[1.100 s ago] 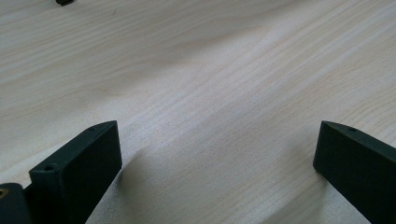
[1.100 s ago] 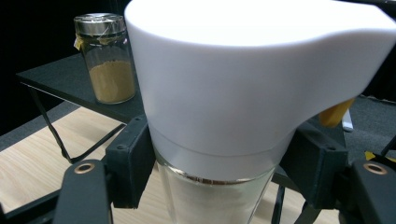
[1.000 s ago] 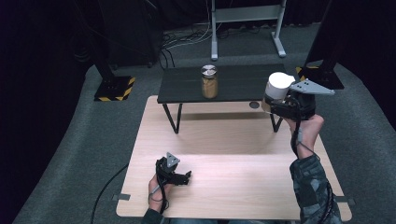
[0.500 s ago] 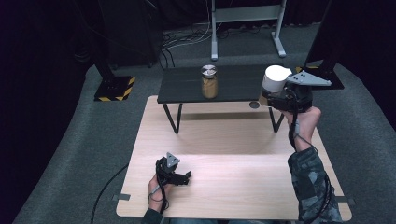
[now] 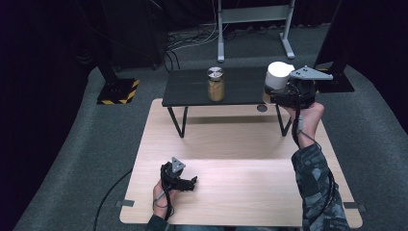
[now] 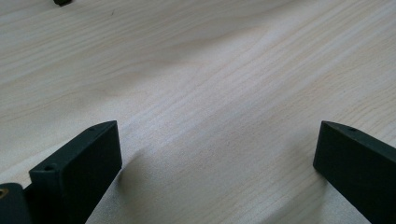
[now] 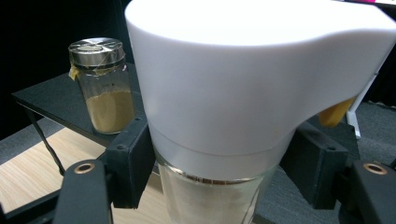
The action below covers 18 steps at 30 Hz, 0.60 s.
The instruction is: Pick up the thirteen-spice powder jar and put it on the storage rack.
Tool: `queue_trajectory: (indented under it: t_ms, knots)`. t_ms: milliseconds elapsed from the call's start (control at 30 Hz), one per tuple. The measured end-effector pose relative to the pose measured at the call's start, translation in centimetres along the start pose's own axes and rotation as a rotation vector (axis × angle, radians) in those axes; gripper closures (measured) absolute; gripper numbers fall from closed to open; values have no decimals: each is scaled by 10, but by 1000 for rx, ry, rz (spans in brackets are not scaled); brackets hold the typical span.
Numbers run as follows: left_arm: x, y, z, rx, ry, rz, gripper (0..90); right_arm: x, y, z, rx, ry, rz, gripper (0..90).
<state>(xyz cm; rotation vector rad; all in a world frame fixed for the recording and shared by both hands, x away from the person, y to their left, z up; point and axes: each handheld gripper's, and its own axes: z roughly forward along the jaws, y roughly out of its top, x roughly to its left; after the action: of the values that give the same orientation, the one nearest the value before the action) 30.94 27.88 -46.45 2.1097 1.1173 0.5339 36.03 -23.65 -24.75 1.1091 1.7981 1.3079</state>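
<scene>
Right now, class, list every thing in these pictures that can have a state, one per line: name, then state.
White-capped jar: upright, cap on, clamped in the right hand-held gripper, lifted at the black shelf's right end.
Spice jar: upright, metal lid on, standing on the black shelf, about half full of tan powder.
Left hand-held gripper: open, empty, low over the wooden table.

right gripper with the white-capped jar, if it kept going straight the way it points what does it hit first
Probably the spice jar with the metal lid, standing on the black shelf. The right gripper, shut on the white-capped jar, points roughly toward it, though slightly to one side; depth is hard to judge.
</scene>
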Motion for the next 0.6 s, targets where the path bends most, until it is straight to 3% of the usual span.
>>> queue_trajectory:
  t_ms: [600]
  knots:
    - [0, 0, 0, -1, -2, 1, 6, -1, 13, 26, 34, 13, 3, 299]
